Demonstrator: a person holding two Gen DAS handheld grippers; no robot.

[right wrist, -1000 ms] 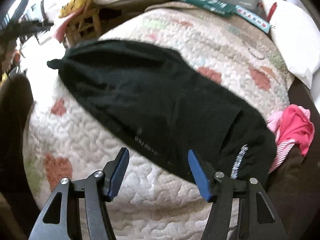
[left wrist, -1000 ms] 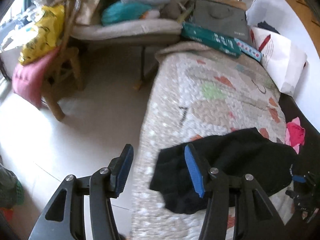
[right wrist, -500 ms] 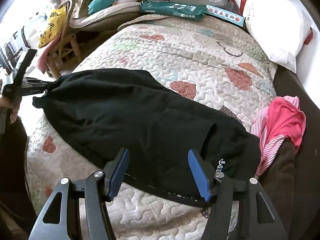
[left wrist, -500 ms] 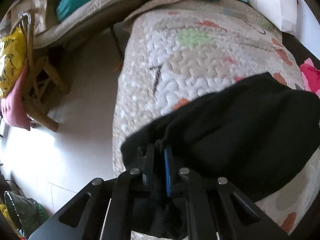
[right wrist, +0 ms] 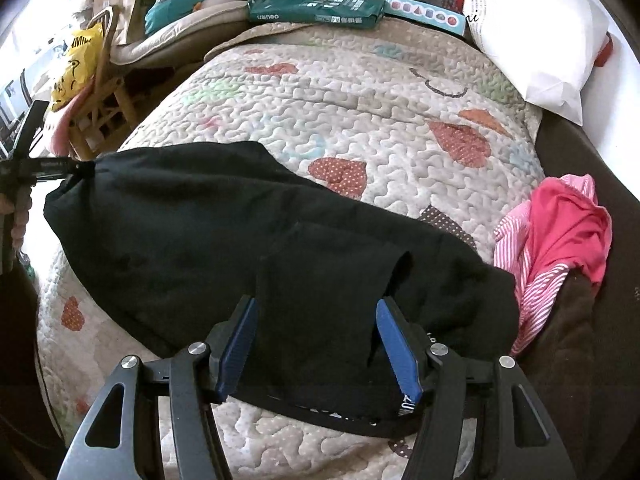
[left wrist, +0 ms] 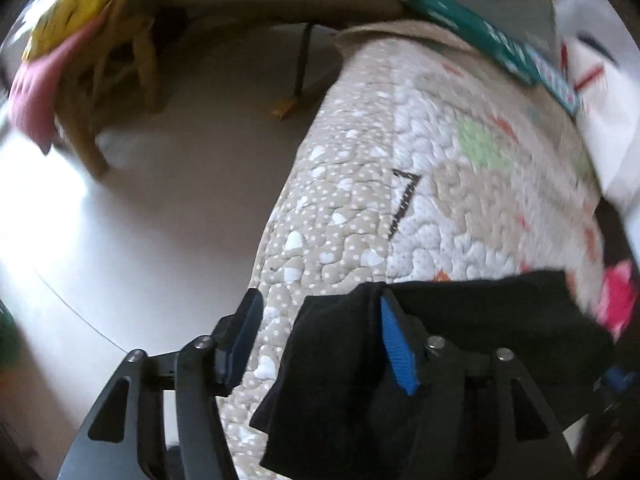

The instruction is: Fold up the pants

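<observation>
The black pants (right wrist: pixel 200 220) lie spread across the quilted bed (right wrist: pixel 360 100), running from 9 o'clock to 4 o'clock in the right wrist view, with one flap folded over near 6 o'clock. The right gripper (right wrist: pixel 316 312) hovers low over that flap with its jaws spread wide, holding nothing. The left gripper (left wrist: pixel 318 320) also has its jaws apart, and its right finger lies over the pants' edge near the side of the bed. A pink garment (right wrist: pixel 560 232) touches the pants at 3 o'clock, and a white pillow (right wrist: pixel 532 40) sits at 1 o'clock.
</observation>
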